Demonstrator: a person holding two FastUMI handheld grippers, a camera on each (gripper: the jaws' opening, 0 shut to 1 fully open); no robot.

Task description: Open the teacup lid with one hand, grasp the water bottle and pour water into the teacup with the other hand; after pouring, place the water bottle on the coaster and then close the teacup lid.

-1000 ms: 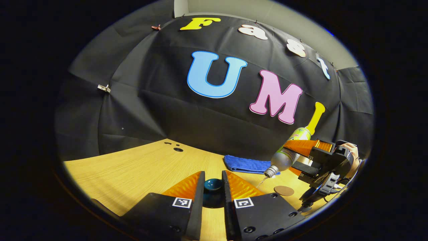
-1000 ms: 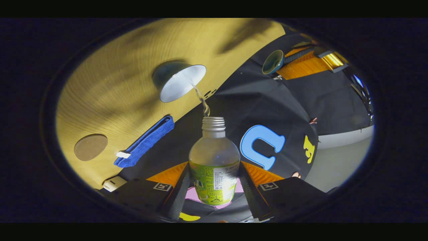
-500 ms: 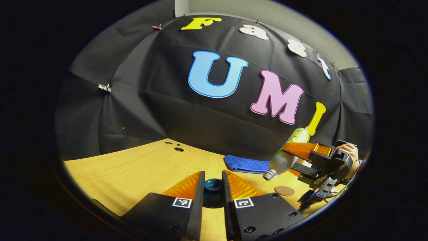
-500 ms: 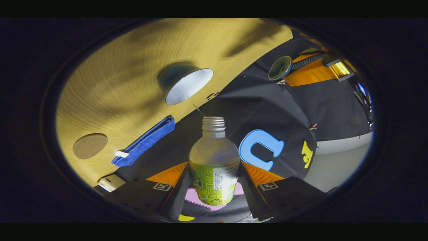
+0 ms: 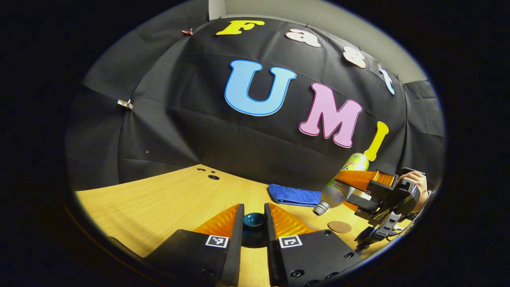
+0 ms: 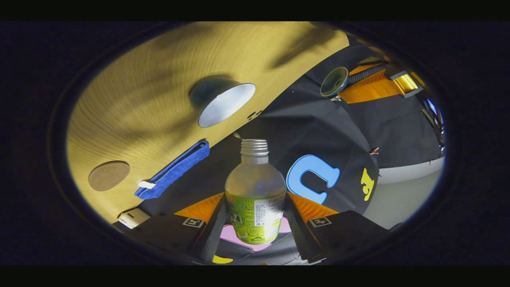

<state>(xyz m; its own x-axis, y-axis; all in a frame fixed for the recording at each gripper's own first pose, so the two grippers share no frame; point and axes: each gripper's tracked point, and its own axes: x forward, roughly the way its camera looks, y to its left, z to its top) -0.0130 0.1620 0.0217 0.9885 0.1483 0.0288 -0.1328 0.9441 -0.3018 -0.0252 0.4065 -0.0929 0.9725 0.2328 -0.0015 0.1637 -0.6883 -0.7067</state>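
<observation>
In the left gripper view the left gripper (image 5: 254,223) sits at 6 o'clock, its fingers clenched on the knob of the lid (image 5: 254,220); the rest of the lid is hidden between and behind the fingers, so its rim cannot be made out there. At 3 to 4 o'clock in this view the right gripper (image 5: 350,187) holds the bottle (image 5: 338,187) tilted, neck down toward the bench (image 5: 159,203), with a hand (image 5: 414,181) partly cut off at the edge behind it. The coaster (image 5: 339,227) lies bare on the bench just below the bottle's mouth, and a blue cloth (image 5: 293,195) lies behind it by the wall; the cup is out of this frame. In the right gripper view the fingers at 6 o'clock press both sides of the bottle (image 6: 255,199), whose uncapped mouth points toward 12 o'clock; the base is cut off below. The cup (image 6: 223,101) stands open on the bench (image 6: 139,79) at about 11 o'clock, apart from the mouth; whether it holds water is hard to tell. The coaster (image 6: 108,175) lies at 9 o'clock, the cloth (image 6: 173,169) between it and the bottle. At 1 o'clock the left gripper (image 6: 342,81) holds the lid (image 6: 334,81) in the air, well apart from the cup.
</observation>
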